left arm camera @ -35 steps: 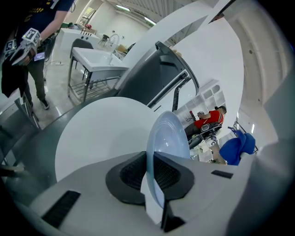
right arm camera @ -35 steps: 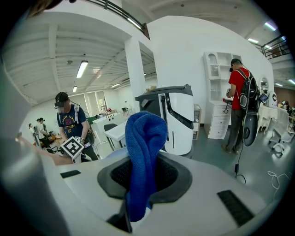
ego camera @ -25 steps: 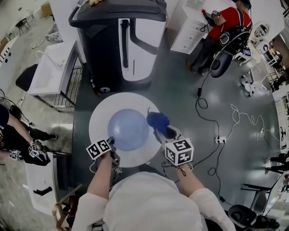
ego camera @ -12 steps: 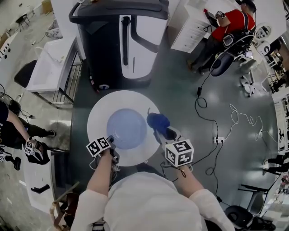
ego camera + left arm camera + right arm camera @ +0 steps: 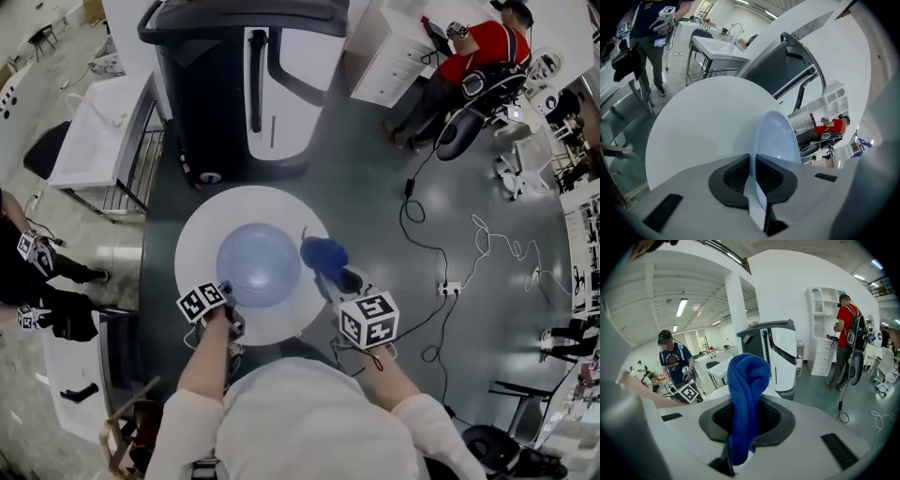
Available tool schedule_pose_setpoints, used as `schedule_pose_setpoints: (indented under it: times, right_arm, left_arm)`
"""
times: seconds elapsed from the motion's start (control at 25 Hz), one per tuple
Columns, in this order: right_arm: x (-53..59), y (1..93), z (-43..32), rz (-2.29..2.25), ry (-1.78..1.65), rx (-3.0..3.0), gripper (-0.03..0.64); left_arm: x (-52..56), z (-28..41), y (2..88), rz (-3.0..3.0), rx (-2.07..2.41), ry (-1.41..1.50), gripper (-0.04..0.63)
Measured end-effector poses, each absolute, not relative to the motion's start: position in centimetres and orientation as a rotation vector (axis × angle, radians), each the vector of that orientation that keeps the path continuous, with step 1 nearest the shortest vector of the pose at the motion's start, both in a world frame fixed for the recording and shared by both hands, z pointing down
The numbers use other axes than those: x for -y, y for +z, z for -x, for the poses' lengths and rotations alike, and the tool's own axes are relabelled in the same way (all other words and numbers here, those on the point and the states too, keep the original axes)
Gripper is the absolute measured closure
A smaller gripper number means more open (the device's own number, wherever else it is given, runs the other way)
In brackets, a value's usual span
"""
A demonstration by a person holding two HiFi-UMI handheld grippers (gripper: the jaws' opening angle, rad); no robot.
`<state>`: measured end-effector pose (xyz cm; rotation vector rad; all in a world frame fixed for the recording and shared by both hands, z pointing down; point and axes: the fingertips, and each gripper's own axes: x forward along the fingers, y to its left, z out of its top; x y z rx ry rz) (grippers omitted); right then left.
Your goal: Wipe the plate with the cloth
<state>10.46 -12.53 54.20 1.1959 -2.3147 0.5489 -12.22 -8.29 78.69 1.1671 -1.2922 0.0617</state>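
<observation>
A pale blue plate (image 5: pixel 259 264) lies over the round white table (image 5: pixel 202 234) in the head view. My left gripper (image 5: pixel 228 298) is shut on its near left rim; in the left gripper view the plate (image 5: pixel 774 138) runs edge-on between the dark pads. A bunched blue cloth (image 5: pixel 322 253) hangs just right of the plate, held by my right gripper (image 5: pixel 334 272). The right gripper view shows the cloth (image 5: pixel 746 399) standing up between the shut jaws of the right gripper (image 5: pixel 743 427).
A large black and white machine (image 5: pixel 248 84) stands beyond the table. A white sink unit (image 5: pixel 94 141) is at the far left. A person in red (image 5: pixel 469 52) stands at white drawers at the far right. Cables (image 5: pixel 431 253) trail over the floor on the right. Another person (image 5: pixel 37 281) is at the left.
The left gripper and the plate have sunk slightly. The person at the left has shifted. The right gripper with the cloth has hardly moved.
</observation>
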Motion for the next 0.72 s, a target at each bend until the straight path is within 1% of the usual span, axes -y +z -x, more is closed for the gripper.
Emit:
schedule_pose_setpoints:
  times: [0.2,0.72]
  right_arm:
    - [12.60,54.06,-10.35,-1.193,0.549,2.317,0.526]
    - [13.15,54.15,-9.66,-1.185,0.562,2.336,0.526]
  left_arm:
    - [8.13,12.61,79.45,-1.126,1.308,0.110,0.552]
    - [7.88,12.65,79.12,-1.151,1.261,0.075,0.551]
